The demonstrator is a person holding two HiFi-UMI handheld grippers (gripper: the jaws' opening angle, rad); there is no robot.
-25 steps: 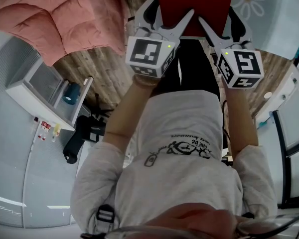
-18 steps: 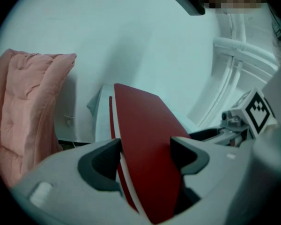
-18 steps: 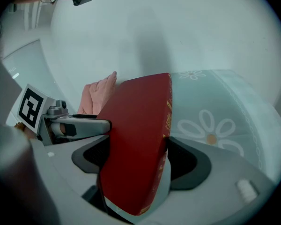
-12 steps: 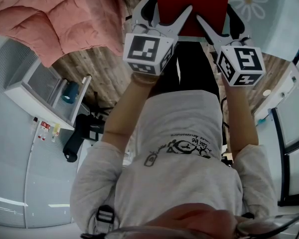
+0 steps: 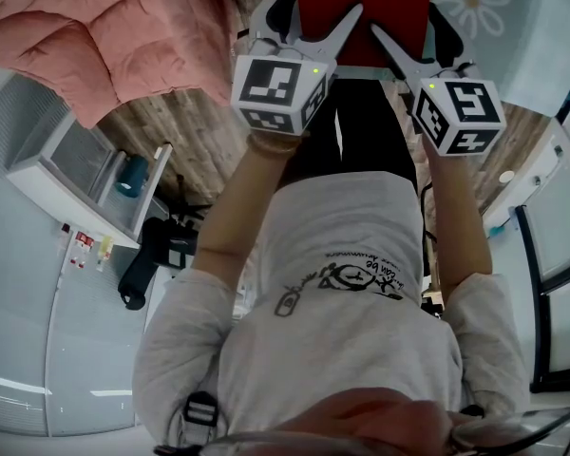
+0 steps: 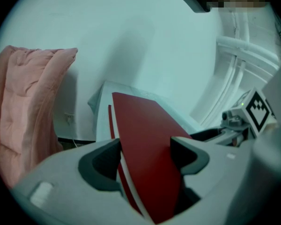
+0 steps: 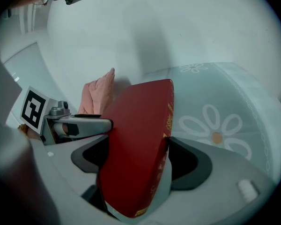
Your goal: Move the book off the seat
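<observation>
Nothing legible: gold lettering along spine of book (image 7: 168,125), too blurred to read; upside-down print on shirt (image 5: 347,350), likewise unreadable.

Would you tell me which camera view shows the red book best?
The right gripper view: the red book shows its whole cover and its gold-lettered spine. The left gripper view shows the cover and the page edges; the head view crops the book at the top edge.

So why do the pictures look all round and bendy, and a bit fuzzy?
Head view: the wide lens curves the floor, and the bottom edge is blurry. Left gripper view: black corners ring a round picture; the near jaws look soft, the red book a little sharper. Right gripper view: same round frame, with a faint shadow on the wall above the book.
</observation>
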